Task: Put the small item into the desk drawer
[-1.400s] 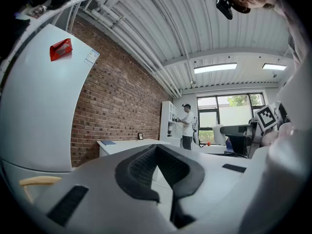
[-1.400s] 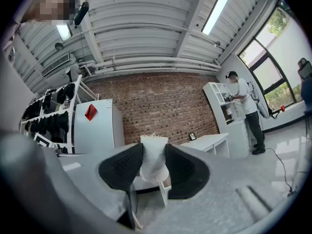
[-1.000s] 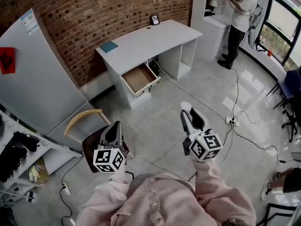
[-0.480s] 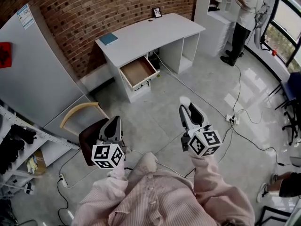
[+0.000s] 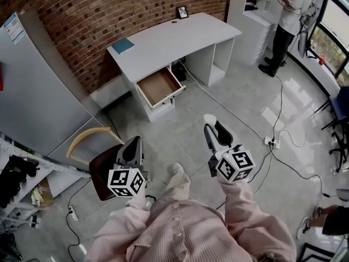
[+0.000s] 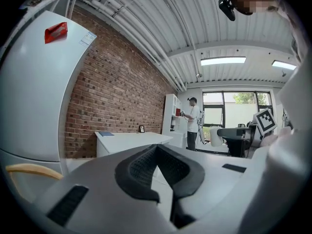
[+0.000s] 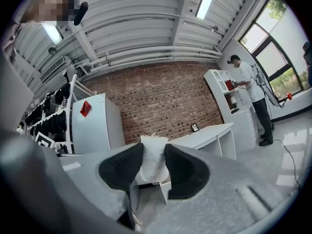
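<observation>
The white desk (image 5: 180, 37) stands against the brick wall, its wooden drawer (image 5: 158, 86) pulled open under the left end. My right gripper (image 5: 210, 123) is held out over the floor, well short of the desk, and is shut on a small white item (image 5: 209, 117). In the right gripper view the small white item (image 7: 152, 161) sits pinched between the dark pads (image 7: 183, 172), with the desk (image 7: 209, 133) beyond. My left gripper (image 5: 134, 142) hovers lower left, shut with nothing in it; its pads (image 6: 141, 167) meet in the left gripper view.
A grey cabinet (image 5: 38, 97) and a wooden-backed chair (image 5: 92, 157) are at the left, above a shoe rack (image 5: 16, 179). Cables and a power strip (image 5: 271, 142) cross the tiled floor. A person (image 5: 289, 15) stands at white shelving, far right. A blue book (image 5: 123, 46) lies on the desk.
The view has moved forward, so the desk and open drawer are a little nearer. A foot now shows between the grippers. Both grippers keep their grip and pose.
</observation>
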The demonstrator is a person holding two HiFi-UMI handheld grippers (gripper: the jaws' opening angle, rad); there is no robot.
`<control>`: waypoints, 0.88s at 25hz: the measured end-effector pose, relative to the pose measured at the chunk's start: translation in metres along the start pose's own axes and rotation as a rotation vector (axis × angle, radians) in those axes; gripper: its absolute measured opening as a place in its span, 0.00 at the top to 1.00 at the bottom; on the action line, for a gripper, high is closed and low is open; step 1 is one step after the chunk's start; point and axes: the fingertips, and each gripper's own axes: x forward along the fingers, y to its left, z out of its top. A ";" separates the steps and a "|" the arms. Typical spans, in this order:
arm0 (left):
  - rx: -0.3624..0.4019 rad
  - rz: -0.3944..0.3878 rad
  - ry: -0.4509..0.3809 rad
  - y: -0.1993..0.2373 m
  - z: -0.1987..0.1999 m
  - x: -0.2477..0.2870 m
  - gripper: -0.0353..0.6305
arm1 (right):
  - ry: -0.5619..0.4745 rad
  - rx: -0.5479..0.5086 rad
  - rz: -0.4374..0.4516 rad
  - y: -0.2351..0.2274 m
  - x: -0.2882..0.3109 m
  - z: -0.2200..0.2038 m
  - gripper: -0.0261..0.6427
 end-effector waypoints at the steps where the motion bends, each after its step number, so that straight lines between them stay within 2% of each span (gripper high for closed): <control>1: -0.005 0.002 0.005 0.003 -0.002 0.010 0.95 | 0.007 -0.001 0.004 -0.005 0.009 -0.001 0.74; 8: -0.057 0.008 0.051 0.029 -0.010 0.089 0.95 | 0.046 0.018 -0.009 -0.049 0.084 0.001 0.74; 22: -0.096 0.010 0.110 0.094 -0.004 0.234 0.95 | 0.140 0.043 -0.021 -0.117 0.232 -0.005 0.74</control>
